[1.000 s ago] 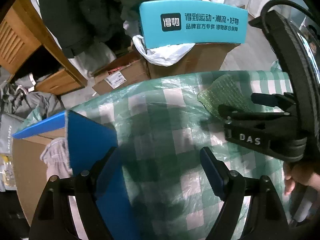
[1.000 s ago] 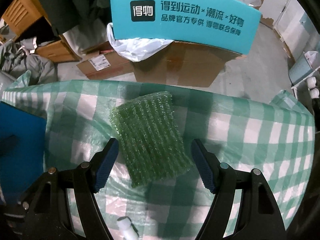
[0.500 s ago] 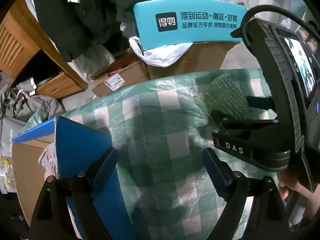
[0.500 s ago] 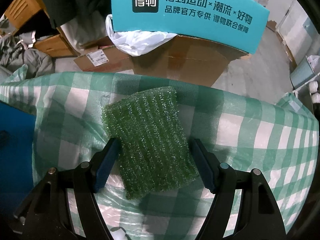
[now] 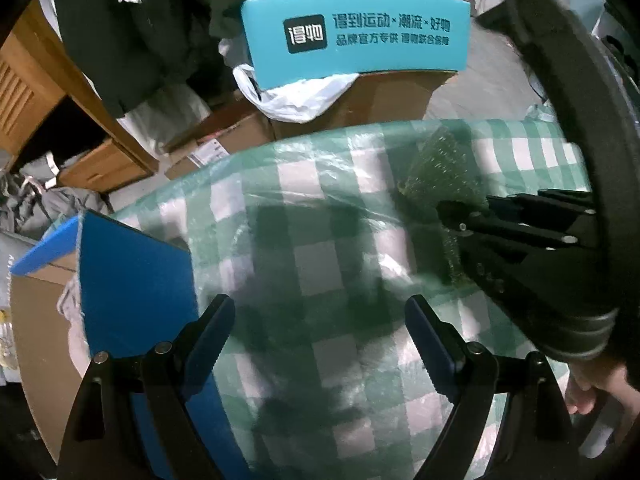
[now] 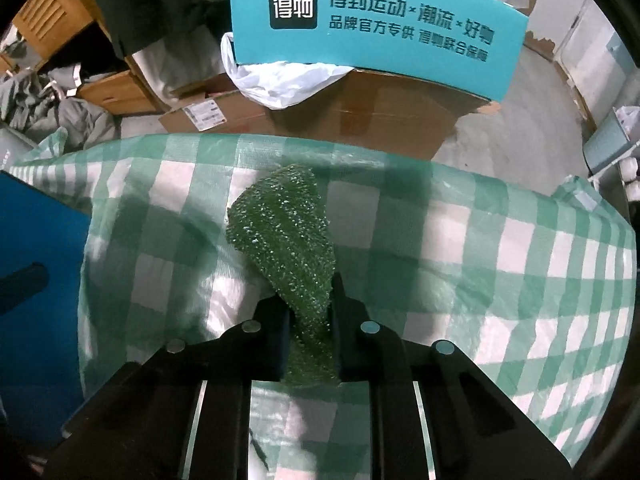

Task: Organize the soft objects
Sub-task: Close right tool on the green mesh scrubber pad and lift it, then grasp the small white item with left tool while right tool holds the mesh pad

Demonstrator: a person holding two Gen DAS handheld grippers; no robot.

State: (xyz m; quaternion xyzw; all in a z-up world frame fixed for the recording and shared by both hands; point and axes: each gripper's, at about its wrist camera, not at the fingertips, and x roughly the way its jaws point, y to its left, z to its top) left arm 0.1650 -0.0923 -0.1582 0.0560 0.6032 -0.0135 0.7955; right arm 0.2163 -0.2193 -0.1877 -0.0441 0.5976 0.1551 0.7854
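The green pad (image 6: 286, 236) is pinched now, right in the middle of the checked cloth (image 6: 480, 248). The right claw (image 6: 310, 320) has its jaws clamped tight on the pad's near end, and the pad buckles under the squeeze, its far end curling up off the cloth and narrowing toward the grip. From the left camera the same pad (image 5: 436, 168) shows as a crumpled green patch on the cloth (image 5: 320, 208), with the black right claw (image 5: 472, 220) biting into its near edge.

The left claw (image 5: 320, 332) hangs over the cloth to the pad's left, jaws spread wide, blue pads facing each other with nothing between them but green and white checks. It touches nothing that I can see.

Left of the pad, at the cloth's edge, stands a blue box flap (image 5: 132, 280), and something pale and knitted peeks out behind it. Beyond the pad, past the cloth's far edge, sits a cardboard box (image 6: 380, 112) with a teal printed lid (image 6: 376, 24) propped on top and a white plastic bag (image 6: 280, 80) spilling out beneath it. At the lower right of the left view a hand (image 5: 596, 388) grips the right claw's handle.
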